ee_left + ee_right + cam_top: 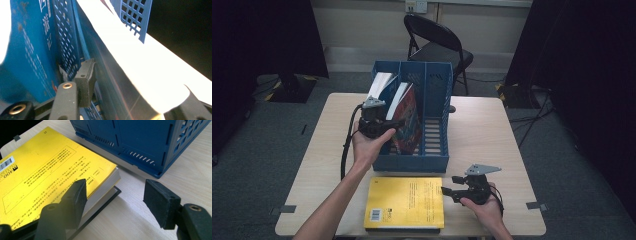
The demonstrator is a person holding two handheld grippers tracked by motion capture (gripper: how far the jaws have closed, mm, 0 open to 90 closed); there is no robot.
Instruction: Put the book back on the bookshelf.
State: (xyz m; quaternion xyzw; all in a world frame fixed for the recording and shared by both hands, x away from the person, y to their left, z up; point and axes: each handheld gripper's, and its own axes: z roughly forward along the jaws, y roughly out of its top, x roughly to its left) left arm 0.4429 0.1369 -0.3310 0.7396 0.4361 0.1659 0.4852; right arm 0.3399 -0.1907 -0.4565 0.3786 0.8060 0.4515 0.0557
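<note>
1. Progress, as I judge it: the work is filing books upright into the blue rack (412, 162). Two books stand in it and two lie on the table (492, 135), so I put it at about halfway.

2. Filed: a book with a white page edge (379, 82) stands in the rack's left compartment. A red book (409, 120) leans in the middle compartment. The right compartment holds nothing that I can see.

3. Left gripper (379, 125): I have it at the red book, at the rack's front left. In the left gripper view one pad (86, 81) stands free beside the rack's grille, apart from the book's cover (117, 85), while the book's white page edge (155, 82) runs over the other jaw. No squeeze shows, so I read this gripper as released, with the book between the jaws.

4. Right gripper (452, 187): it rests low just beside the yellow book (404, 202), jaws apart and empty. In the right gripper view one pad (77, 200) stands over that book's near corner and the other (161, 203) over bare table.

5. Left to do: the yellow book lies flat at the near edge, in front of the rack, on top of a dark book (110, 196) whose edge shows beneath. Neither is gripped yet. The red book leans and may want straightening.
</note>
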